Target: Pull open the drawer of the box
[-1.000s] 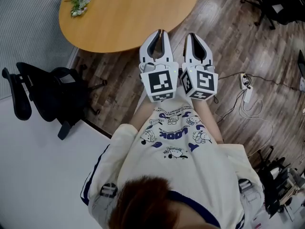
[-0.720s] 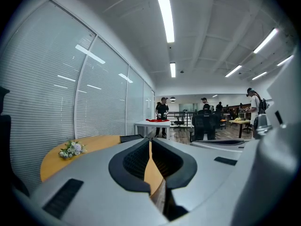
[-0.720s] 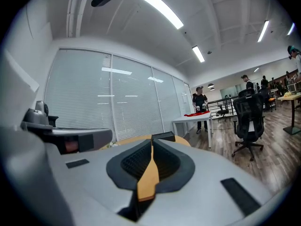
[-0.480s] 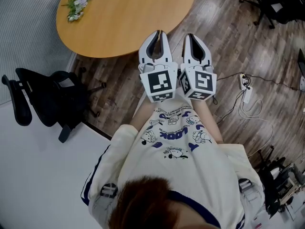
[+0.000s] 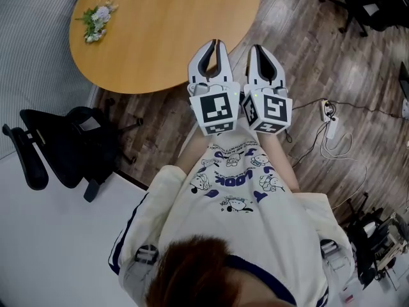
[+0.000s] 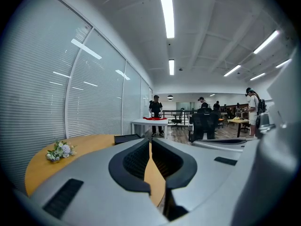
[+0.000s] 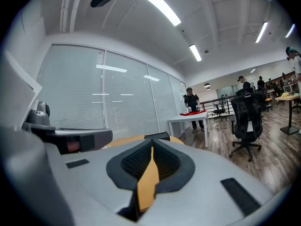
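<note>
Not begun: no box or drawer in any view. Left gripper [image 5: 213, 45] and right gripper [image 5: 257, 48] held side by side, both jaws closed together on nothing, at the edge of a round wooden surface [image 5: 172, 31] bearing only flowers [image 5: 94, 23]

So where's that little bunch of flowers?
In the head view the flowers lie at upper left, on the round wooden table near its left edge, far from the left claw.
</note>
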The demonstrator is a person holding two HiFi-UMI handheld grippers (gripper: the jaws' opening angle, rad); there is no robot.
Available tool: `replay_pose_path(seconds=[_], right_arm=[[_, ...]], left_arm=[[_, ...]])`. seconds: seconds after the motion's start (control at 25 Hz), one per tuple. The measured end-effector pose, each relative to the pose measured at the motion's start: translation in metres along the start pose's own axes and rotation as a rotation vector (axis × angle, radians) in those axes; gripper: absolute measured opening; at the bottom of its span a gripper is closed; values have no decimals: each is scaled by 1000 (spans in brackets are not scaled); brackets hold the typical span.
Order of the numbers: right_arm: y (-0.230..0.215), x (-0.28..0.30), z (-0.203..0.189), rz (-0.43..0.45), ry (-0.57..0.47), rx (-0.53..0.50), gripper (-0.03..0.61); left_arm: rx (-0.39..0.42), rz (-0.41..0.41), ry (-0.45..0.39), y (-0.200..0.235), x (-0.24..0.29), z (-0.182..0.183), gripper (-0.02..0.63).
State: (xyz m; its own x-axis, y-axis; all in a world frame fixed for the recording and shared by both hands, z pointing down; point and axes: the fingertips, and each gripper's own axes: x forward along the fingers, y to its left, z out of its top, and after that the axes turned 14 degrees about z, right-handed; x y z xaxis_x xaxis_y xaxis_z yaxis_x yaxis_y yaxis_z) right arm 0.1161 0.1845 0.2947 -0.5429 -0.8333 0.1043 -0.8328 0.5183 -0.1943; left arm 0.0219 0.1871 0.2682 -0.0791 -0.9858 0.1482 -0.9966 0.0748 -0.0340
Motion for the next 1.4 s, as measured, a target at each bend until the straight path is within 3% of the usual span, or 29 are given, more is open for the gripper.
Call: replay_pose_path(seconds=[0.76,1.4], right_arm=[[-44,122,15,-11,43,-4,35],[-64,181,15,-12,77,4,35]], left_arm=[[-25,-16,40,21,132,10,28],[-31,15,68,43,197,11,28]])
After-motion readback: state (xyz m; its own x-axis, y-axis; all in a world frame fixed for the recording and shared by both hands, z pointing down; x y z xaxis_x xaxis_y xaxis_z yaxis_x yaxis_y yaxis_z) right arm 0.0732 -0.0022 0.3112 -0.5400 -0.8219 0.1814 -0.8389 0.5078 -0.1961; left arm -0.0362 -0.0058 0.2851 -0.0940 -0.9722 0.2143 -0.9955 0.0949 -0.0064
